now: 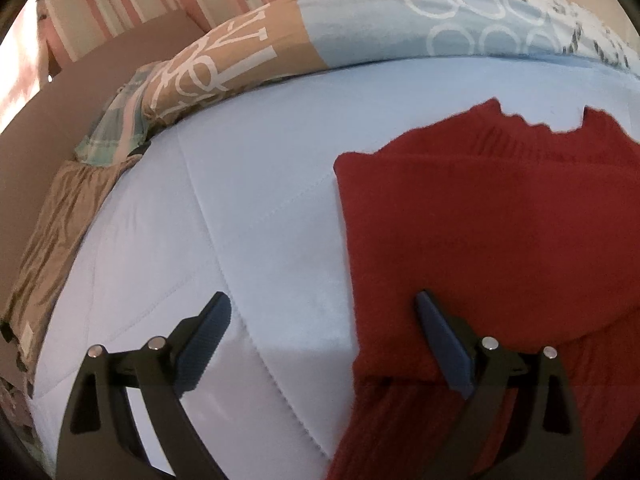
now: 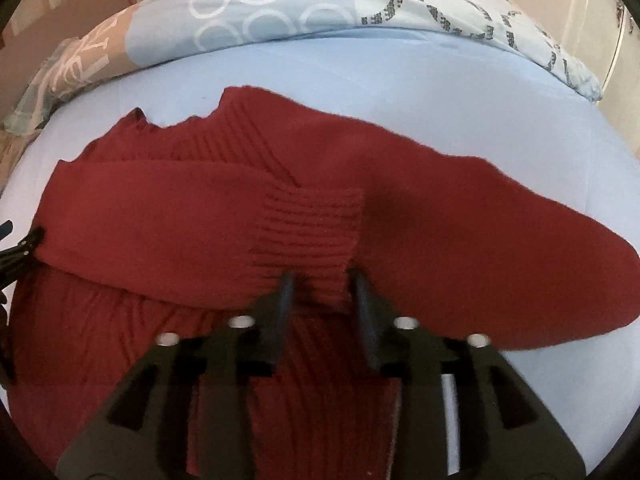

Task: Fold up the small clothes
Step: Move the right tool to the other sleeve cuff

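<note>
Here, the dark red ribbed knit sweater (image 2: 168, 216) lies spread on the pale blue quilted bed cover (image 1: 256, 216), filling the middle of the right wrist view from nine o'clock across to three o'clock. One sleeve is folded across the body, and its ribbed cuff (image 2: 312, 224) ends at the centre of that view. The right gripper (image 2: 322, 280) stands with its jaws parted, the cuff's lower edge between them at six o'clock; the pads do not appear to press on the knit.

The left gripper (image 1: 324, 300) is spread wide at the sweater's left edge (its right-hand finger sits over red fabric, its left-hand one over bare cover) and holds nothing. A patterned blue and tan duvet (image 1: 360, 28) is bunched along twelve o'clock.

The risk I see: the cuff is thick and springy, so a bite too near its edge could slip off and let the sleeve unfold. The left gripper, straddling the edge, might pinch the bed cover together with the knit and drag both. Lifting one side ahead of the other would skew the fold.
</note>
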`<state>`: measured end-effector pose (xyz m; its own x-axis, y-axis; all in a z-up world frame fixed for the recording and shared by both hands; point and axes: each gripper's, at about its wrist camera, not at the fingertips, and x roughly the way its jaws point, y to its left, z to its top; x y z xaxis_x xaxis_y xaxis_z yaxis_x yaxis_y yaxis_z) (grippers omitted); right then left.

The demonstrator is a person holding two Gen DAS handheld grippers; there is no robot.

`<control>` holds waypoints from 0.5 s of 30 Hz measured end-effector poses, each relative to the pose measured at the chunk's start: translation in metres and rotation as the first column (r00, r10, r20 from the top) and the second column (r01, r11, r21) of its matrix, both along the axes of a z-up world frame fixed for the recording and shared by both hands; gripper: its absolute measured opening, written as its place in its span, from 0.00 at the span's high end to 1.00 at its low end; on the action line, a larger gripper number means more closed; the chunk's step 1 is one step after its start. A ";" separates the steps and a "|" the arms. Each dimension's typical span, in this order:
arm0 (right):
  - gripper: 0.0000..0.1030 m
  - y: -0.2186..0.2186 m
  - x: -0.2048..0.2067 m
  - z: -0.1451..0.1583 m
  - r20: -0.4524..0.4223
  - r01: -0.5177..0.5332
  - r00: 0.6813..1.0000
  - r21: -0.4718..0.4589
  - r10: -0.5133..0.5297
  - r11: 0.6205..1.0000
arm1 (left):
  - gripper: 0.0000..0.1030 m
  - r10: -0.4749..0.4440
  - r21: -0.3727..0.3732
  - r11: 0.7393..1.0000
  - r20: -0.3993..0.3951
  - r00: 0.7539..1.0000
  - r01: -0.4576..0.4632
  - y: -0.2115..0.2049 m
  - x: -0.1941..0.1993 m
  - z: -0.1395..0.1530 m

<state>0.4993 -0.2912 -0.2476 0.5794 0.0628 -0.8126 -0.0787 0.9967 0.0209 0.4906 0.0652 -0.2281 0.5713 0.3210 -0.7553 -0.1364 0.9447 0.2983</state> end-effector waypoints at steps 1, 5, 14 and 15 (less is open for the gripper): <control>0.20 -0.007 -0.006 0.008 0.041 0.006 0.999 0.007 -0.006 1.000 | 0.10 -0.006 -0.044 0.999 0.023 1.000 0.007 0.003 -0.003 0.005; 0.25 -0.042 -0.022 0.029 0.114 0.037 0.993 -0.003 -0.036 0.999 | 0.10 -0.078 -0.085 0.992 0.140 0.987 0.090 -0.010 -0.022 0.035; 0.41 -0.155 -0.043 0.030 0.091 0.174 0.981 -0.022 -0.171 0.985 | 0.10 -0.164 -0.096 0.979 0.175 0.971 0.182 -0.070 -0.023 0.062; 0.41 -0.171 -0.046 0.028 0.090 0.197 0.977 -0.033 -0.193 0.980 | 0.10 -0.168 -0.089 0.979 0.174 0.970 0.186 -0.074 -0.024 0.062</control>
<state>0.4532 -0.4626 -0.2193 0.6446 -0.0913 -0.7590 0.1175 0.9929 -0.0196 0.4671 -0.0084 -0.1665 0.7308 0.1282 -0.6704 -0.0033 0.9828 0.1844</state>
